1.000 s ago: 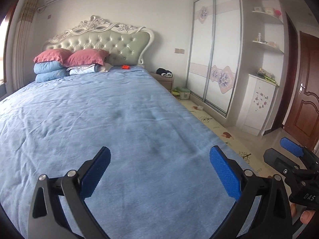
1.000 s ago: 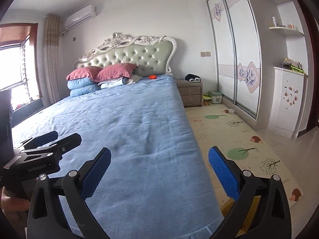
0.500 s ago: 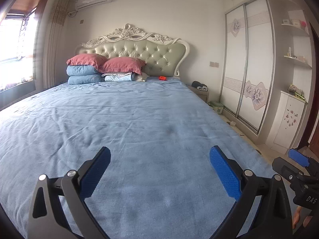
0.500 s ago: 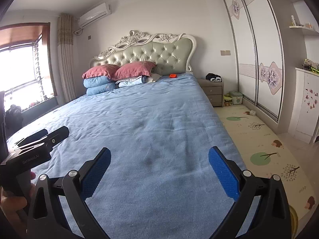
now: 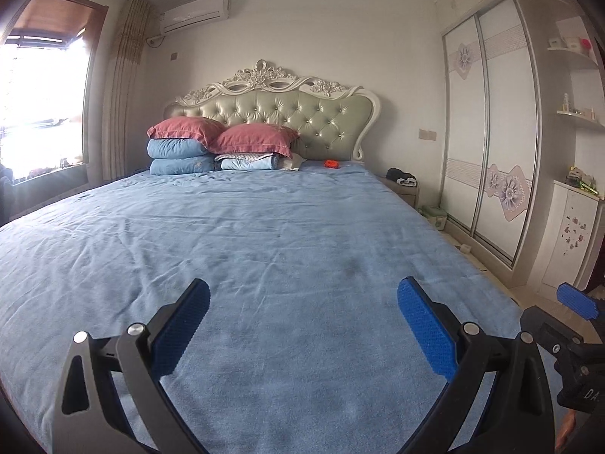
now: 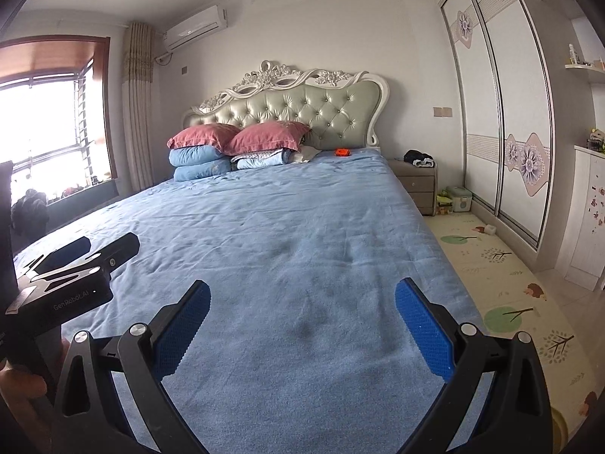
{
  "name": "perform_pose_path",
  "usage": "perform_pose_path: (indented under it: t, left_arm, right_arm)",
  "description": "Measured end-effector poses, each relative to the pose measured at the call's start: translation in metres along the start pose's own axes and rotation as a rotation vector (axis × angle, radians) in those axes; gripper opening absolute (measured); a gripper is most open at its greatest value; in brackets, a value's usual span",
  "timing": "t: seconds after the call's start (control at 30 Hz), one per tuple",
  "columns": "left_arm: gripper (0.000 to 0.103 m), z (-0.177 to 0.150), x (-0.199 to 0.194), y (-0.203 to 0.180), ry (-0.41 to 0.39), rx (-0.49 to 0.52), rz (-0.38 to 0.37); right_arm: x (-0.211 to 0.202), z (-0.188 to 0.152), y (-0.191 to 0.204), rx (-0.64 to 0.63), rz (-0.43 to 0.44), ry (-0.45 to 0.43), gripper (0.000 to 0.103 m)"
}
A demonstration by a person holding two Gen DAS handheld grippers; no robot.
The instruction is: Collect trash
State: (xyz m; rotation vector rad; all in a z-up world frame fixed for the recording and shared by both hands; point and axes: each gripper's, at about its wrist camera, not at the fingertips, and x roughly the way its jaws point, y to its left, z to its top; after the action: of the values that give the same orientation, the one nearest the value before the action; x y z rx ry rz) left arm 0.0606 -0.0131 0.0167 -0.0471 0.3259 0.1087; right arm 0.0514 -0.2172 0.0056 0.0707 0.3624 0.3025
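- Left gripper: blue-padded fingers spread wide, nothing between them; held over the foot of the bed.
- Right gripper: fingers likewise spread wide and empty, over the foot end towards the bed's right edge.
- Bed: blue cover, lightly creased, with a few darker patches near the middle.
- Small orange object: the only likely piece of trash in sight; lies on the cover at the far end, just below the headboard, right of the pillows, well apart from both grippers.
- Pillows: two red over blue ones, stacked at the head, left side.
- Nightstand: beside the bed head, dark bundle on top.
- Wardrobe: sliding doors with flower motifs, along the right wall.
- Play mat: patterned, on the floor between bed and wardrobe.
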Motion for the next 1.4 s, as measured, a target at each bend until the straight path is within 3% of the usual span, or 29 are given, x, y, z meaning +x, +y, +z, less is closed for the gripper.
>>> perform_pose_path:
  t: [0.33, 1.1, 1.4]
  left_arm:
    - [0.099, -0.002, 0.012, -0.001, 0.018, 0.004, 0.022]
    - [0.099, -0.006, 0.009, -0.005, 0.042, 0.021, -0.013]
    - [0.099, -0.001, 0.004, -0.009, 0.018, 0.04, -0.006]
  right_arm:
    - [0.002, -0.002, -0.005, -0.006, -0.022, -0.004, 0.095]
    - [-0.004, 0.0, 0.005, -0.047, -0.044, -0.029, 0.095]
    - [-0.005, 0.0, 0.004, -0.053, -0.04, -0.028, 0.095]
